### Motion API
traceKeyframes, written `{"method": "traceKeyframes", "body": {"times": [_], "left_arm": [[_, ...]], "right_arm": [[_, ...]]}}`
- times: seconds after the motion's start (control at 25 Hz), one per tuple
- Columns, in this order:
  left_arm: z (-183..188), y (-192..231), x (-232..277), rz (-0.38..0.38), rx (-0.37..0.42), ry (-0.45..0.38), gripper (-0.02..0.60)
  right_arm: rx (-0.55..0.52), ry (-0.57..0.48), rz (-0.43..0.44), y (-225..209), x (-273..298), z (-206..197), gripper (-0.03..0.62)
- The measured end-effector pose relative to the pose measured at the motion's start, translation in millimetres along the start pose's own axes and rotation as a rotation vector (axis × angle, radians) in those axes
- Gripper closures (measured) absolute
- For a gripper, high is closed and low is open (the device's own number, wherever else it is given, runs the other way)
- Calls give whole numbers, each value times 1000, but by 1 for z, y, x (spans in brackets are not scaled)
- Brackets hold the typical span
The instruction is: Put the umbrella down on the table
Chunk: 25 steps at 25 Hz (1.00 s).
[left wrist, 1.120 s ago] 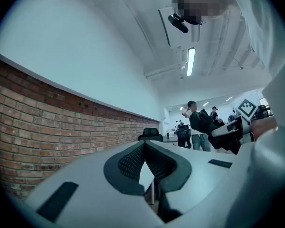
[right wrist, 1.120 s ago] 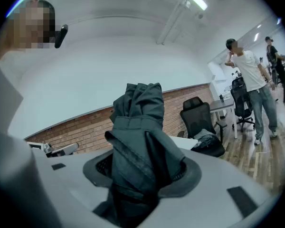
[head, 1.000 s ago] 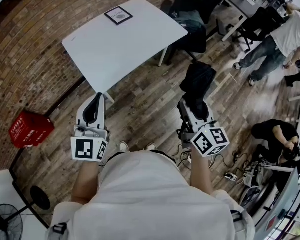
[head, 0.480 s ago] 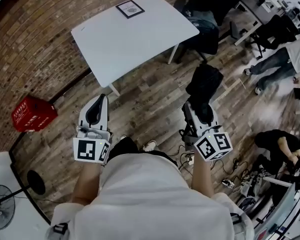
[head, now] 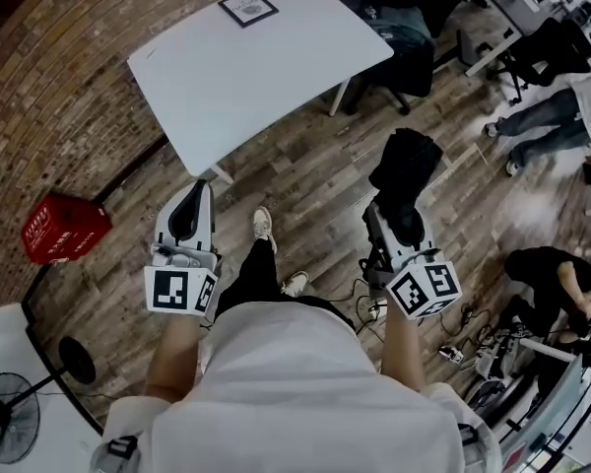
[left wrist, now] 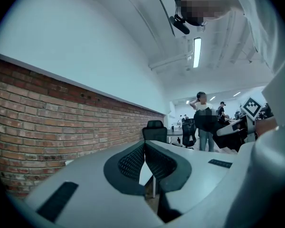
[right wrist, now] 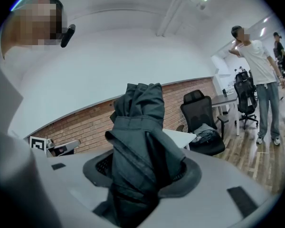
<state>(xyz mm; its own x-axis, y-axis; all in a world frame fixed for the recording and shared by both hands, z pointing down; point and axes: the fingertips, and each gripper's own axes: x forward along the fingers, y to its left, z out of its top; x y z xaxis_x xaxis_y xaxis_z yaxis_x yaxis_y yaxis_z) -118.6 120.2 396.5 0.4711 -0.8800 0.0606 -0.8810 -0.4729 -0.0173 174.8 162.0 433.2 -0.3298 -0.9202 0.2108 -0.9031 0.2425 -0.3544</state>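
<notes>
A folded black umbrella (head: 404, 166) stands up from my right gripper (head: 398, 215), whose jaws are shut on it; in the right gripper view the dark folded cloth of the umbrella (right wrist: 138, 141) fills the gap between the pads. My left gripper (head: 188, 205) is shut with nothing in it, and in the left gripper view its pads (left wrist: 135, 163) meet at the tips. The white table (head: 266, 67) lies ahead of both grippers, across a stretch of wooden floor. Both grippers hang over the floor, short of the table.
A framed card (head: 248, 7) lies at the table's far end. A black office chair (head: 409, 28) with clothes on it stands to the table's right. A red crate (head: 59, 230) sits by the brick wall at left, a fan (head: 10, 432) at bottom left. People stand and crouch at right.
The person has stepped forward: one leg and shoe now show between the grippers. Both grippers sank a little, the right still holding the umbrella.
</notes>
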Motion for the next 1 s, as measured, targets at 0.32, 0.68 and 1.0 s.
{"method": "traceKeyframes", "body": {"times": [0.32, 0.68, 1.0], "left_arm": [[19, 27, 88, -67, -14, -60, 558], [15, 115, 151, -71, -58, -39, 558], [8, 126, 185, -114, -76, -22, 558]], "right_arm": [[-32, -24, -60, -22, 52, 45, 361], [-19, -17, -78, -5, 155, 79, 361], [-10, 18, -100, -8, 193, 81, 361]]}}
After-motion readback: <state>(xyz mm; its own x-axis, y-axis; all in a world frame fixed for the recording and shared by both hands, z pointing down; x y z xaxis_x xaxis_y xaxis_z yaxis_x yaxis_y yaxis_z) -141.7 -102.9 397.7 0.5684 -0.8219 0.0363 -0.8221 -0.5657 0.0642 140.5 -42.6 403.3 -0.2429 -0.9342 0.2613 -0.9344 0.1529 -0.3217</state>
